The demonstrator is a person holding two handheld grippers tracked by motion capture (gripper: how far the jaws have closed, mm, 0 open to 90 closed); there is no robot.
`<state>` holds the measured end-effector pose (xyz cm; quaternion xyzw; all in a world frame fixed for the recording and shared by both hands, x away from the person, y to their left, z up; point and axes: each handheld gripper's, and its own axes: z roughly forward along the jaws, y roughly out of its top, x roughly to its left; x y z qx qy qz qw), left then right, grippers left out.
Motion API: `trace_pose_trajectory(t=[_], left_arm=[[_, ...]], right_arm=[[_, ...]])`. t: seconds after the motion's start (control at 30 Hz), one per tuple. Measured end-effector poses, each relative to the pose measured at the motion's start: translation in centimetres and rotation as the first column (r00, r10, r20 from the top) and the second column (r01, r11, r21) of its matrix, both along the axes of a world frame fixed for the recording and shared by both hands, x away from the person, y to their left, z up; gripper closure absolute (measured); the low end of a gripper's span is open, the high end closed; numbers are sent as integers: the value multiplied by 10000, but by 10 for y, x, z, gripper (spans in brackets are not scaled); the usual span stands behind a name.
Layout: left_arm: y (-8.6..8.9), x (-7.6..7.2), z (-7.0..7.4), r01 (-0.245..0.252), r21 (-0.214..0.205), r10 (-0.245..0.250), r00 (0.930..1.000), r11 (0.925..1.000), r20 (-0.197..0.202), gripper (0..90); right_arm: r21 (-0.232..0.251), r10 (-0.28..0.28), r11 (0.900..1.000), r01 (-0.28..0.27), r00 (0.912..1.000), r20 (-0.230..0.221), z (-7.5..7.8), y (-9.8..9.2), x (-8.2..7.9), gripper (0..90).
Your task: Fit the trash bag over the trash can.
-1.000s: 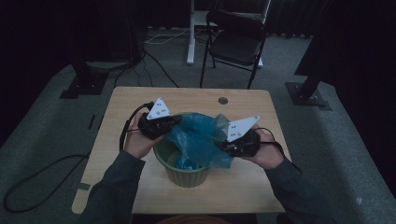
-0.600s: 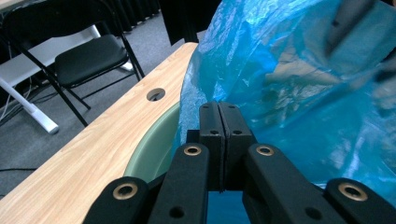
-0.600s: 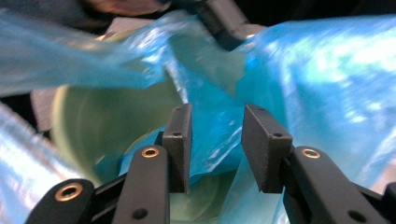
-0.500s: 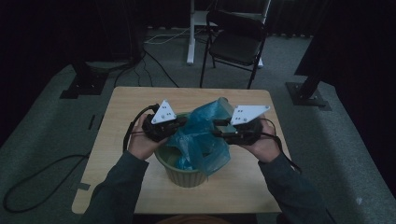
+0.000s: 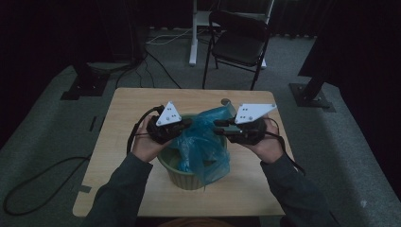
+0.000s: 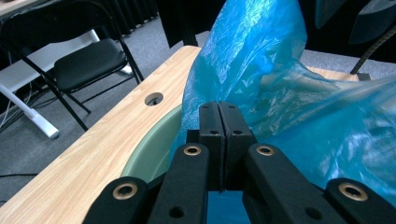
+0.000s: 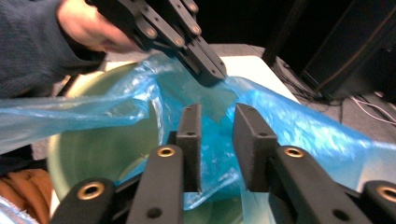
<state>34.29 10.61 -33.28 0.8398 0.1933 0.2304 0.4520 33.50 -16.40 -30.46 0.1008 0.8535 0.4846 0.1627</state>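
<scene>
1. Gripping the thin translucent blue plastic bag (image 6: 285, 93), the left gripper (image 6: 218, 122) is pressing its jaws together on the film above the near-left rim of the round pale-green plastic bucket (image 5: 189, 177), probably to anchor that edge.
2. The right gripper (image 7: 216, 125) is holding its jaws apart with bag film passing between them; it is clamping nothing, apparently lining up for a grip.
3. The bag is sitting partly inside the bucket, which is standing on the light wooden table (image 5: 123, 111), and is draping over the front rim, consistent with lining the bucket.
4. No readable brand, label or writing is showing on any item.
</scene>
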Motion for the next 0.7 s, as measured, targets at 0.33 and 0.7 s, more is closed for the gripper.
trace_pose_trajectory(t=[0.33,0.7], left_arm=[[5,-2,3,-40,-352,42,10000,9994,67,890],[16,-4,1,-251,-581,253,9997,9980,22,890]], right_arm=[[-866,64,9962,-81,9998,-199,-16,14,-1,793],[-735,-2259,9711,2272,9738,260,-25,7,9,669]])
